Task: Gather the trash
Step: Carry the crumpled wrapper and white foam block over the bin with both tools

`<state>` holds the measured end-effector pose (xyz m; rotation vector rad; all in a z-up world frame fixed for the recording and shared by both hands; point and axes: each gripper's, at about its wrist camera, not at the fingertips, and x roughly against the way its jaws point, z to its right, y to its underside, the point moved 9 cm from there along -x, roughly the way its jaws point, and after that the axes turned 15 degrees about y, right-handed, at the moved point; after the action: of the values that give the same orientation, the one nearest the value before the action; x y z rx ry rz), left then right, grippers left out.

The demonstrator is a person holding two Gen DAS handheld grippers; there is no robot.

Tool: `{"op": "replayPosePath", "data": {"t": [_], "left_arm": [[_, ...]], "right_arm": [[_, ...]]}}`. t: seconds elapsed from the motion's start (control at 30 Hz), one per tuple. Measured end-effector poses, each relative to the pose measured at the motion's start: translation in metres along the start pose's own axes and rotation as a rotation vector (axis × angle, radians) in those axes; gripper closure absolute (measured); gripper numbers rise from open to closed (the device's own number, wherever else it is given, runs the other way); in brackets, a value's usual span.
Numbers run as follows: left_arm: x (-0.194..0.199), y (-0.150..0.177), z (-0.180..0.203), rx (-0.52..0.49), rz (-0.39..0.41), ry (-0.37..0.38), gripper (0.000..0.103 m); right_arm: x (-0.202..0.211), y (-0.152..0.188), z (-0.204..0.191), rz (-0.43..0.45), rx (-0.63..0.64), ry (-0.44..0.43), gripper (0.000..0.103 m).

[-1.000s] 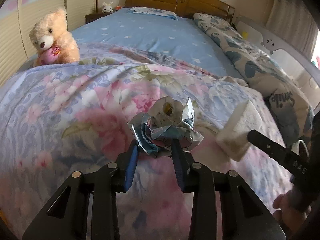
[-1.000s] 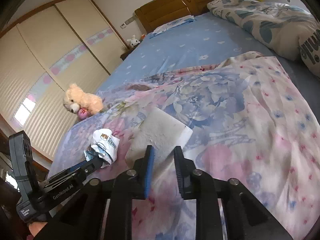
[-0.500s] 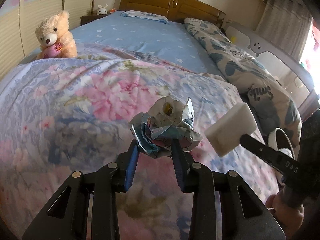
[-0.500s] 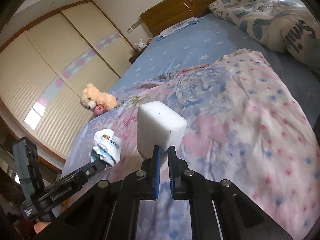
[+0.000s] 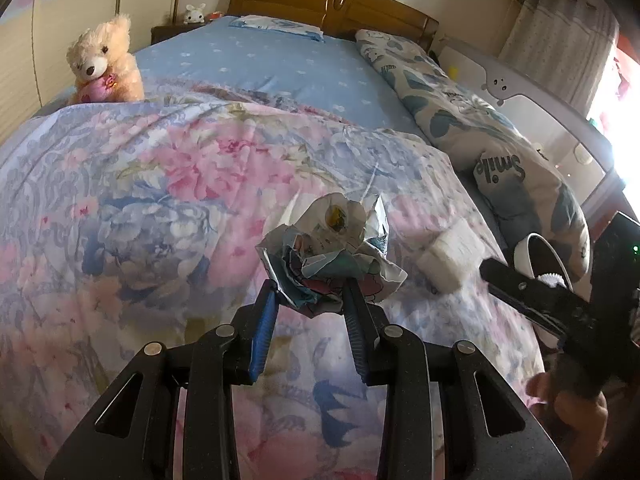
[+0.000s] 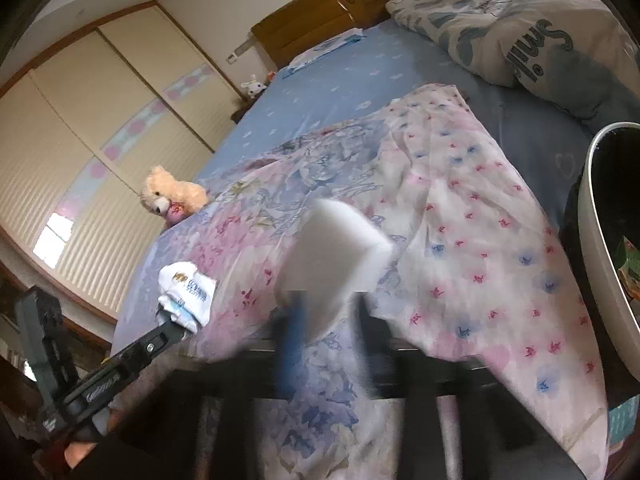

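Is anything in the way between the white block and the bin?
Nothing visible. Only bare quilt shows between the block and the bin, which stands open to the block's right.

A home bedroom. A wide bed (image 5: 260, 64) with wooden headboard (image 5: 332, 0), floral quilt (image 5: 160, 184), teddy bear (image 5: 104, 64). Sliding wardrobes (image 6: 88, 128) line the wall.

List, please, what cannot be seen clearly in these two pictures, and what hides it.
- Right gripper: its jaws have just been opening, with the white block between them. Motion blur smears both in the right wrist view.
- Bin: cut off by the right edge of the right wrist view; its inside is mostly dark.
- Crumpled wrapper in the left gripper: its print is too creased to read in the left wrist view.
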<state>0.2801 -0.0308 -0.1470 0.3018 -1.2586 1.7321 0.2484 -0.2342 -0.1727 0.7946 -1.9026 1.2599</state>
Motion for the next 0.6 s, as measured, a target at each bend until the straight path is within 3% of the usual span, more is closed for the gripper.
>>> {"op": "replayPosePath", "data": {"t": [0.03,0.1,0.37,0.4,0.43,0.47,0.5,0.6], "left_arm": [[0.001,0.001,-0.001,0.001,0.000,-0.002,0.071],[0.003,0.002,-0.004,0.007,0.002,-0.007,0.071],[0.008,0.007,-0.014,0.023,-0.002,-0.019,0.071],[0.008,0.007,-0.013,0.024,-0.002,-0.018,0.071],[0.008,0.007,-0.013,0.023,-0.002,-0.018,0.071],[0.008,0.008,-0.013,0.022,-0.003,-0.017,0.071],[0.007,0.008,-0.013,0.022,-0.004,-0.014,0.071],[0.005,0.010,-0.007,0.016,-0.008,-0.006,0.071]], "right_arm": [[-0.001,0.000,-0.002,0.013,0.002,0.008,0.018],[-0.002,-0.001,-0.007,0.055,0.019,0.033,0.016],[-0.038,0.000,-0.024,0.040,0.076,0.150,0.016],[-0.039,0.000,-0.023,0.050,0.083,0.162,0.018],[-0.039,0.000,-0.023,0.060,0.087,0.169,0.026],[-0.038,0.000,-0.021,0.065,0.088,0.183,0.044],[-0.037,0.000,-0.015,0.063,0.085,0.200,0.047],[-0.030,0.000,-0.007,0.057,0.065,0.140,0.052]]}}
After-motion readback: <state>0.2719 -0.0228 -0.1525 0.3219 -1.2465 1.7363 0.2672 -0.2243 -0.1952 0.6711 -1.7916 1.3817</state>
